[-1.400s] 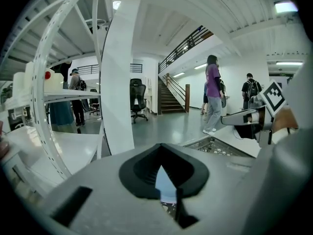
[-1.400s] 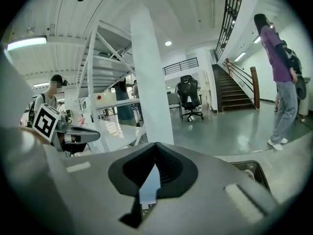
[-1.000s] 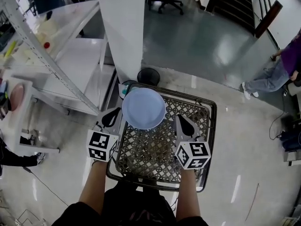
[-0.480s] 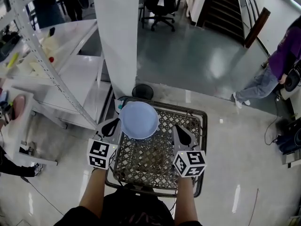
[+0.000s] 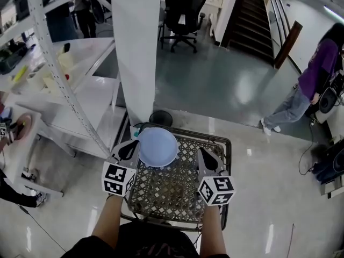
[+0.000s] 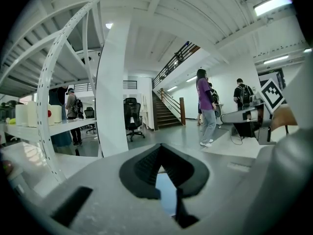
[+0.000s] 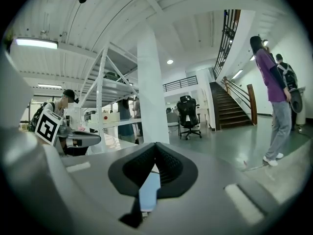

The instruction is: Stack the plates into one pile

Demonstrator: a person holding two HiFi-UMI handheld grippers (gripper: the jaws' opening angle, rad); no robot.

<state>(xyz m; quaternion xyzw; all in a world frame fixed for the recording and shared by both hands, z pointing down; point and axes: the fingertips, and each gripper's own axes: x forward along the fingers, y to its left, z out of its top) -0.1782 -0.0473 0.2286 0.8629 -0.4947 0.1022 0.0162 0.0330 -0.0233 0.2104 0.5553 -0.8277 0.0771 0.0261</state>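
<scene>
A pale blue plate lies at the far end of a black wire basket that hangs in front of me above the floor. My left gripper is shut at the basket's left rim, close beside the plate. My right gripper is shut at the right rim. The left gripper view shows its jaws closed with a sliver of pale blue behind them. The right gripper view shows the same closed jaws. Only this one plate is in sight.
A white column rises just beyond the basket, with a round black object at its foot. White shelving and tables fill the left. An office chair, stairs and a person in purple are farther off.
Both grippers and the basket between them have risen together, so the floor looks farther away. The plate has kept its place in the basket. The jaws have stayed shut.
</scene>
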